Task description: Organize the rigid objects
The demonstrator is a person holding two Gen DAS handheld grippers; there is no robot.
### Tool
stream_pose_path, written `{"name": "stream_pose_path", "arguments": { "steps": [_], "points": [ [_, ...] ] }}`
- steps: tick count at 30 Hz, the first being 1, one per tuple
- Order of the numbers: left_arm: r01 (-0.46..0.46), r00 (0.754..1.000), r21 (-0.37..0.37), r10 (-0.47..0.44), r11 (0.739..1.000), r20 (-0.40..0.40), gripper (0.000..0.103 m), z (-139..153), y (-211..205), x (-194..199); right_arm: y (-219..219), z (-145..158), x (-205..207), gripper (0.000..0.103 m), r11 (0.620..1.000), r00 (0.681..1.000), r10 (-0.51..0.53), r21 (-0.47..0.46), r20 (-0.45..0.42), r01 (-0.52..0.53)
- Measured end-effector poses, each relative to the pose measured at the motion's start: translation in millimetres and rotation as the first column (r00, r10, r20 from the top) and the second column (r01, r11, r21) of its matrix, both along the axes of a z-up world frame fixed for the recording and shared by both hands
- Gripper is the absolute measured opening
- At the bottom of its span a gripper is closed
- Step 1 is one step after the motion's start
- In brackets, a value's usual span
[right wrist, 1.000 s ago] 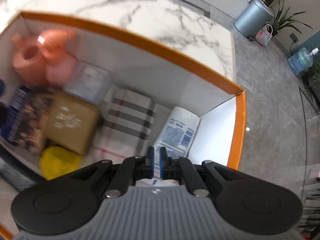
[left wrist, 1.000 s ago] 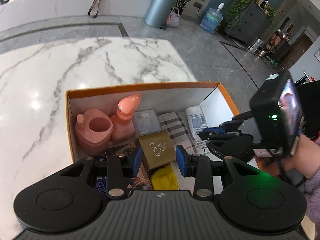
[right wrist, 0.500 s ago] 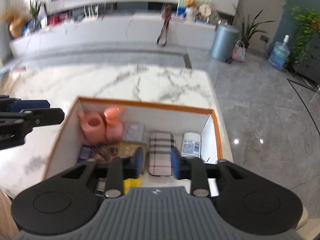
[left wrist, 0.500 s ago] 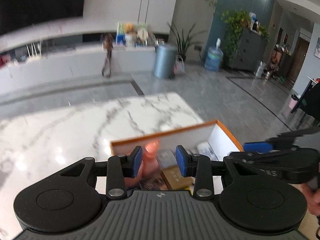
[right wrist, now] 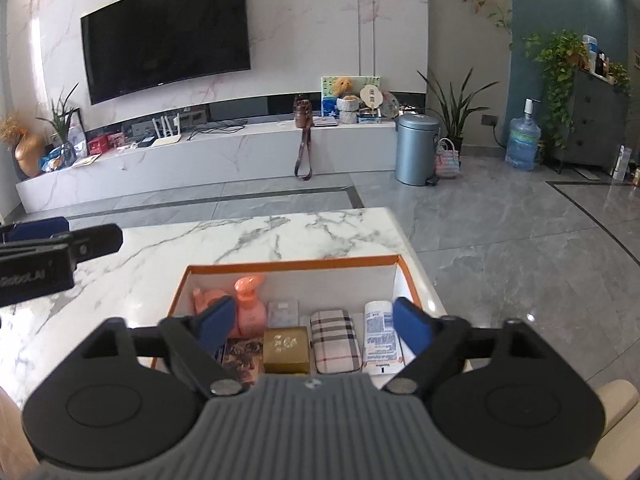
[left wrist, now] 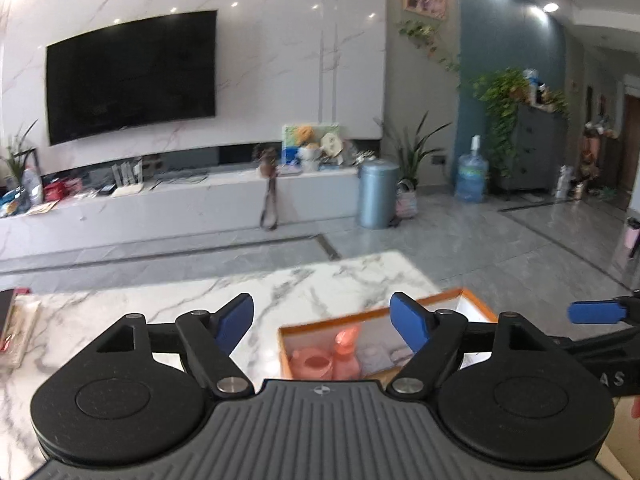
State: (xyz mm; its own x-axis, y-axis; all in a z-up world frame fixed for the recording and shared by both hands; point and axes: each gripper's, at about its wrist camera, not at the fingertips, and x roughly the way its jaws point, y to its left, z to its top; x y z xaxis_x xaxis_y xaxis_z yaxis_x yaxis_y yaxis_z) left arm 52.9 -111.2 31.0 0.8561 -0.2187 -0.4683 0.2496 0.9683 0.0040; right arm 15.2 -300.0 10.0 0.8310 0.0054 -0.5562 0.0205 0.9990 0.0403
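Observation:
An orange-rimmed white box sits on the marble table. In it are a pink pump bottle, a pink pot, a clear small case, a gold box, a plaid case, a white tube and a dark printed box. My right gripper hovers above the box's near side, jaws opening wide, nothing between them. My left gripper hangs above the box's left side, jaws also opening and empty. The pink bottle shows between its fingers.
The marble table stretches left and beyond the box. A flat red-edged item lies at its far left. Grey floor drops off to the right, with a metal bin and a water jug by the wall.
Both grippers have lifted and tipped up away from the box. The right jaws, shut low over the white tube a second ago, now stand wide; the left jaws have widened too.

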Motion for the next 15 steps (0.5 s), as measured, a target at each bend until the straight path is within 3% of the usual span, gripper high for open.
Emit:
{"name": "stream_pose_path", "arguments": {
  "steps": [6, 12, 15],
  "points": [
    [0.006, 0.999, 0.022, -0.005, 1.000, -0.046, 0.092, -12, -10, -7, 3, -10, -14, 0.098, 1.000, 1.000, -0.017, -0.025, -0.004, 0.017],
    [-0.019, 0.985, 0.030, 0.024, 0.999, -0.170, 0.092, -35, -8, -13, 1, -24, -22, 0.101, 0.999, 0.998, -0.048, -0.024, -0.028, 0.047],
    [-0.026, 0.981, 0.043, 0.034, 0.999, -0.193, 0.092, -43, -6, -19, 1, -34, -26, 0.101, 0.998, 0.996, -0.056, -0.009, -0.063, 0.056]
  ]
}}
